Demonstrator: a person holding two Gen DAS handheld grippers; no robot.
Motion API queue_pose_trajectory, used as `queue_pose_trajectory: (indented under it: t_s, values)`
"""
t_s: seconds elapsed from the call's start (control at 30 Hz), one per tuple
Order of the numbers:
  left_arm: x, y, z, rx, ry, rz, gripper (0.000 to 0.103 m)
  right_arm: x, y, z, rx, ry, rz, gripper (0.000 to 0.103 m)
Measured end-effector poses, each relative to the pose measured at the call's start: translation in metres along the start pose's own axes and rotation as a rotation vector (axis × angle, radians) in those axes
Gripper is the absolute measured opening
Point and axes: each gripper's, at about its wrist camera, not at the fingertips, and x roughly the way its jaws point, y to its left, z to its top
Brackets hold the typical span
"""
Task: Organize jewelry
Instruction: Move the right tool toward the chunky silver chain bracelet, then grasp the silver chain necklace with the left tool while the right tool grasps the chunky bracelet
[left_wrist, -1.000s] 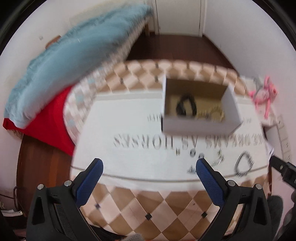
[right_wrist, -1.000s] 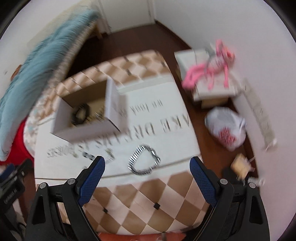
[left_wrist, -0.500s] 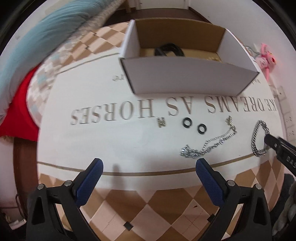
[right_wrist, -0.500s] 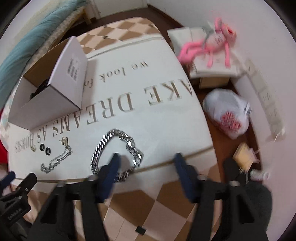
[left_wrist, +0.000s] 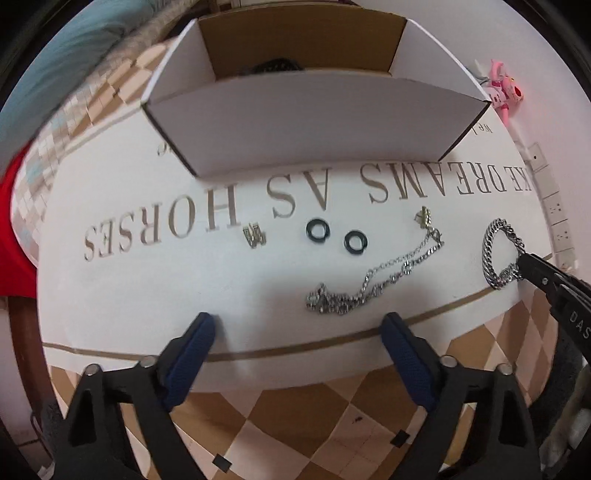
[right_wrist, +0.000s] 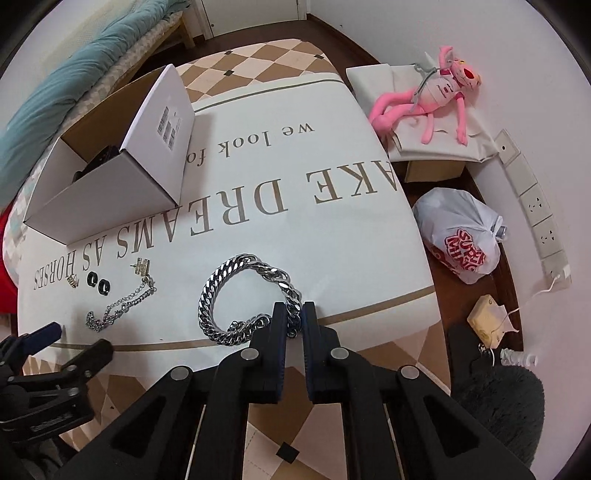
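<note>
A thick silver chain bracelet (right_wrist: 221, 288) lies on the white printed cloth; my right gripper (right_wrist: 293, 314) is shut on its near right links, and it also shows in the left wrist view (left_wrist: 491, 251). A thin silver chain (left_wrist: 373, 284), two dark rings (left_wrist: 318, 232), a small gold earring (left_wrist: 253, 236) and another earring (left_wrist: 424, 216) lie in front of the white cardboard box (left_wrist: 310, 122), which holds dark jewelry (left_wrist: 273, 66). My left gripper (left_wrist: 299, 332) is open and empty at the cloth's near edge, just before the thin chain.
The table has a checkered cover (left_wrist: 295, 424) under the cloth. A pink plush toy (right_wrist: 424, 96) on a box, a white plastic bag (right_wrist: 461, 236) and wall sockets (right_wrist: 535, 206) are to the right. A teal blanket (right_wrist: 55, 96) lies at the back left.
Both grippers have moved down and closer to the table. My right gripper has gone from open to shut on the thick bracelet. My left gripper has stayed open.
</note>
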Motion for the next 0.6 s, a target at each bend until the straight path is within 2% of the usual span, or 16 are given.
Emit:
queue_pose_trajectory:
  t_s: [0.1, 0.17, 0.2, 0.23, 0.27, 0.43, 0.6]
  values:
    - [-0.005, -0.007, 0.002, 0.008, -0.024, -0.004, 0.070, 0.000, 0.001, 0.001, 0.001, 0.003, -0.005, 0.008]
    - [-0.009, -0.014, 0.005, 0.021, -0.043, -0.006, 0.041, 0.001, 0.000, 0.001, 0.003, 0.007, -0.003, 0.008]
    - [-0.012, -0.017, 0.008, 0.031, -0.050, -0.008, 0.033, 0.001, 0.001, 0.001, 0.004, 0.007, -0.004, 0.008]
    - [-0.013, -0.020, 0.009, 0.038, -0.052, -0.011, 0.018, 0.001, 0.001, 0.001, 0.004, 0.008, -0.005, 0.008]
    - [-0.013, -0.022, 0.012, 0.045, -0.053, -0.013, 0.009, 0.001, 0.001, 0.001, 0.003, 0.009, -0.006, 0.008]
    - [-0.013, -0.022, 0.026, 0.048, -0.077, -0.031, 0.009, 0.001, 0.000, 0.001, 0.003, 0.010, -0.002, 0.008]
    - [-0.032, -0.009, 0.016, 0.024, -0.117, -0.054, 0.008, -0.007, -0.003, -0.004, 0.016, -0.014, 0.017, 0.008]
